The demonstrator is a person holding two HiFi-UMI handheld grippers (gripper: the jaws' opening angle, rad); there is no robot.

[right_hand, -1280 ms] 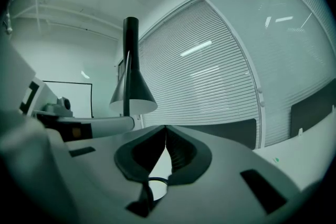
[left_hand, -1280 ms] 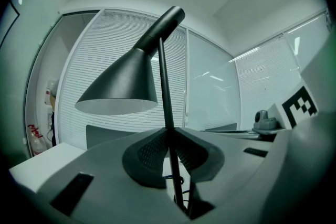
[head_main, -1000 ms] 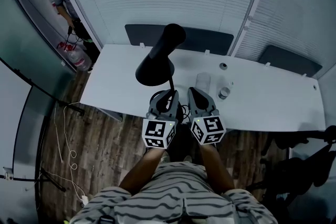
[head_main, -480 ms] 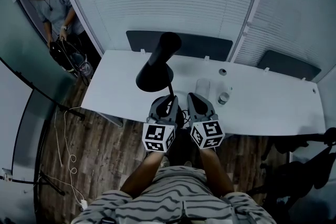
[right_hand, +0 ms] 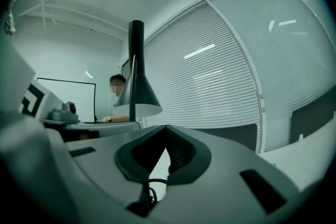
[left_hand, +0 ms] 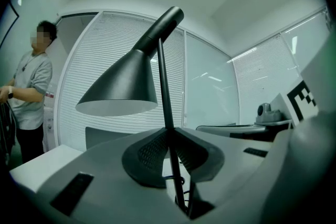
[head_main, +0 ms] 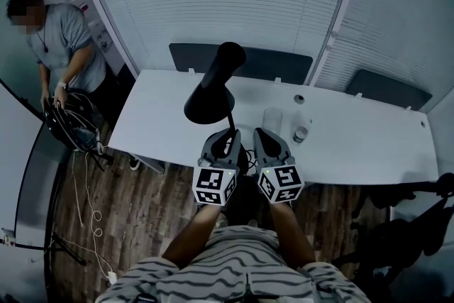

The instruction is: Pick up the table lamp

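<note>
My left gripper (head_main: 228, 135) (left_hand: 169, 136) had its jaws pinched on the thin black stem of the black metal table lamp with the cone-shaped shade (head_main: 209, 100) (left_hand: 122, 86). The stem ran straight up from between the pads, and the shade leaned off to my left above the near edge of the long white table (head_main: 369, 145). The lamp's foot was hidden below my grippers, so I could not tell whether it stood on the surface or hung clear of it.

My right gripper (head_main: 261, 133) (right_hand: 167, 128) sat just beside the left one at the same near edge. Its jaws were pressed together at the tips with nothing between them, and the lamp (right_hand: 137, 96) showed off to its left.

Just past my right gripper stood a clear tumbler (head_main: 273, 117), with a small round metal piece (head_main: 301, 133) near it. Beyond the table's left end stood a person in a grey shirt (head_main: 60, 39) (left_hand: 31, 86).
</note>
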